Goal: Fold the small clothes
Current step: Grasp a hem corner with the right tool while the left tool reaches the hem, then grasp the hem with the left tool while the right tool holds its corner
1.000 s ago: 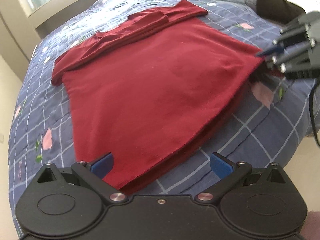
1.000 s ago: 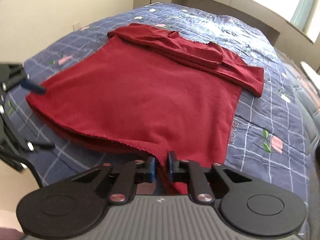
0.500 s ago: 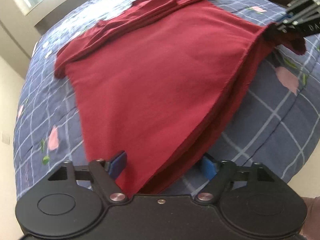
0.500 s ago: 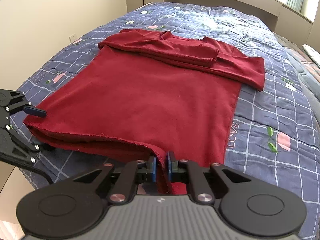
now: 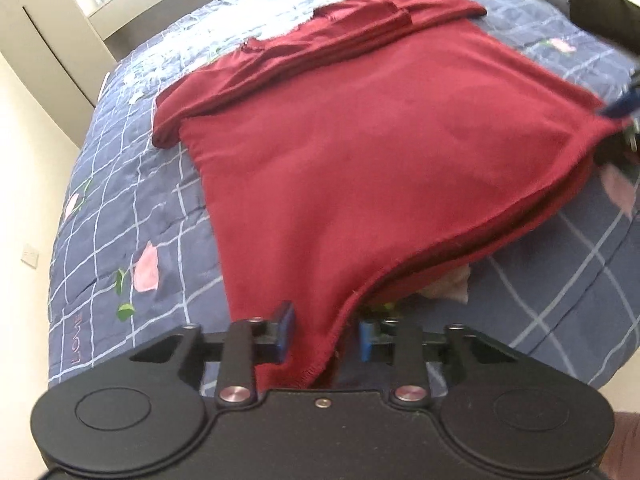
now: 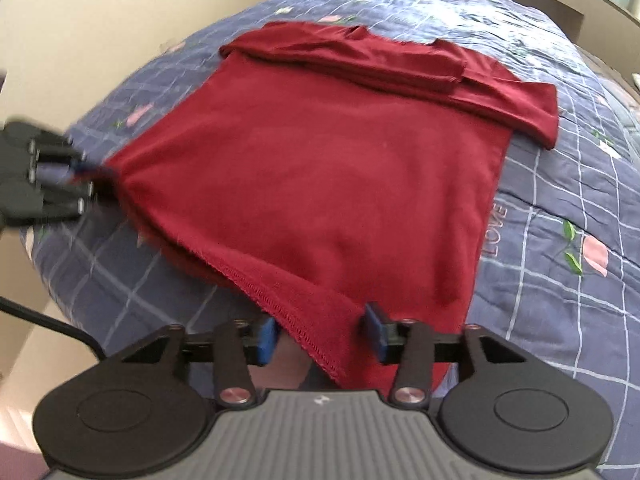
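Observation:
A dark red long-sleeved shirt [image 5: 360, 152] lies on the bed with its sleeves folded across the far end; it also shows in the right wrist view [image 6: 320, 184]. My left gripper [image 5: 325, 330] stands at the shirt's near hem corner, its jaws partly closed with the hem cloth between the blue pads. My right gripper [image 6: 322, 334] is at the other hem corner, its jaws apart with the hem lying between them. Each gripper shows blurred at the edge of the other's view, the right one [image 5: 620, 108] and the left one [image 6: 52, 176].
The bed has a blue-grey quilt [image 5: 132, 208] with white grid lines and pink flowers. A dark object [image 5: 600, 16] sits at the far right. A beige wall [image 6: 80, 40] and wooden headboard [image 5: 132, 12] border the bed. The bed's edge drops off near both grippers.
My right gripper's jaws have opened from their pinch on the hem. My left gripper's jaws have closed in around the other hem corner. The hem between them is lifted.

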Demonstrator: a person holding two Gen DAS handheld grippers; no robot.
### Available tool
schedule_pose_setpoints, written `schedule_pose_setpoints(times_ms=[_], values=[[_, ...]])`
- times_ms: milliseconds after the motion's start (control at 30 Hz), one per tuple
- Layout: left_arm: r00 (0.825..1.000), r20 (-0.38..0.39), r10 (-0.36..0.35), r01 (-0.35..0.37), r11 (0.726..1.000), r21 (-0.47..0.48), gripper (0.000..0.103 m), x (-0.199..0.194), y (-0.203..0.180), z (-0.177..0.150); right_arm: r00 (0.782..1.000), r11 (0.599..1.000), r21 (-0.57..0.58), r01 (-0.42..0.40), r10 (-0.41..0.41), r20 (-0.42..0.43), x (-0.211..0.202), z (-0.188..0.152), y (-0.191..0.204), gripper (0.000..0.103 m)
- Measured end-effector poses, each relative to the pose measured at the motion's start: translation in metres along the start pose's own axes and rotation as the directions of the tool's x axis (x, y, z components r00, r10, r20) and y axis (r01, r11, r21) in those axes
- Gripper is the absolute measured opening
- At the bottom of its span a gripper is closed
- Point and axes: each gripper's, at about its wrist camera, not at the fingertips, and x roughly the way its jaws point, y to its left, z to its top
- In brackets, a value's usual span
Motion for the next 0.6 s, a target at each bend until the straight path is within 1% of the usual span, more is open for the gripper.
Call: schedule_pose_setpoints(times_ms=[33, 100, 167, 200, 233, 267, 300, 333, 367, 400, 433, 467, 600], values=[[1.000, 0.006, -0.009, 0.009, 1.000, -0.009, 0.023, -0.001, 0.002, 0.001, 1.000, 1.000, -0.018, 0.014, -0.014, -0.006, 0.001, -0.002, 0.002, 0.060], [1.000, 0.009, -0.015, 0.015, 1.000, -0.023, 0.021, -0.001, 0.002, 0.004, 0.998, 0.997, -0.054, 0.060, -0.061, -0.013, 0.003, -0.007, 0.007, 0.060], [1.000, 0.011, -0.016, 0.016, 0.999, -0.031, 0.021, -0.001, 0.003, 0.005, 0.994, 0.991, -0.073, 0.110, -0.111, -0.018, 0.006, -0.010, 0.009, 0.057], [1.000, 0.006, -0.012, 0.012, 0.999, -0.036, 0.023, 0.000, 0.004, 0.005, 0.992, 0.989, -0.076, 0.126, -0.127, -0.016, 0.007, -0.012, 0.009, 0.053], [1.000, 0.002, -0.010, 0.010, 0.999, -0.039, 0.023, 0.001, 0.004, 0.005, 0.990, 0.988, -0.075, 0.137, -0.138, -0.007, 0.006, -0.012, 0.009, 0.047], [1.000, 0.000, -0.013, 0.013, 0.999, -0.042, 0.023, 0.002, 0.005, 0.004, 0.989, 0.986, -0.073, 0.151, -0.151, 0.005, 0.004, -0.013, 0.009, 0.043], [1.000, -0.001, -0.018, 0.018, 0.999, -0.040, 0.023, 0.002, 0.006, 0.004, 0.987, 0.984, -0.075, 0.163, -0.163, 0.012, 0.002, -0.013, 0.010, 0.035], [1.000, -0.001, -0.019, 0.019, 0.999, -0.034, 0.023, 0.002, 0.006, 0.003, 0.986, 0.982, -0.080, 0.169, -0.169, 0.017, 0.000, -0.014, 0.009, 0.025], [1.000, 0.000, -0.018, 0.018, 1.000, -0.023, 0.023, 0.002, 0.006, 0.002, 0.986, 0.982, -0.082, 0.168, -0.167, 0.020, -0.001, -0.015, 0.009, 0.020], [1.000, 0.001, -0.018, 0.018, 1.000, -0.006, 0.022, 0.002, 0.005, 0.000, 0.987, 0.983, -0.081, 0.163, -0.161, 0.021, -0.002, -0.017, 0.010, 0.013], [1.000, 0.003, -0.026, 0.026, 1.000, 0.005, 0.014, 0.001, 0.004, -0.001, 0.987, 0.984, -0.082, 0.158, -0.156, 0.022, -0.003, -0.018, 0.009, 0.009], [0.999, 0.005, -0.042, 0.042, 0.999, 0.014, 0.004, -0.001, 0.004, -0.002, 0.988, 0.984, -0.089, 0.156, -0.154, 0.024, -0.005, -0.020, 0.011, 0.007], [0.998, 0.036, -0.050, 0.048, 0.997, 0.061, 0.003, -0.013, -0.003, -0.008, 0.984, 0.975, -0.127, 0.180, -0.178, 0.029, -0.012, -0.022, 0.018, 0.006]])
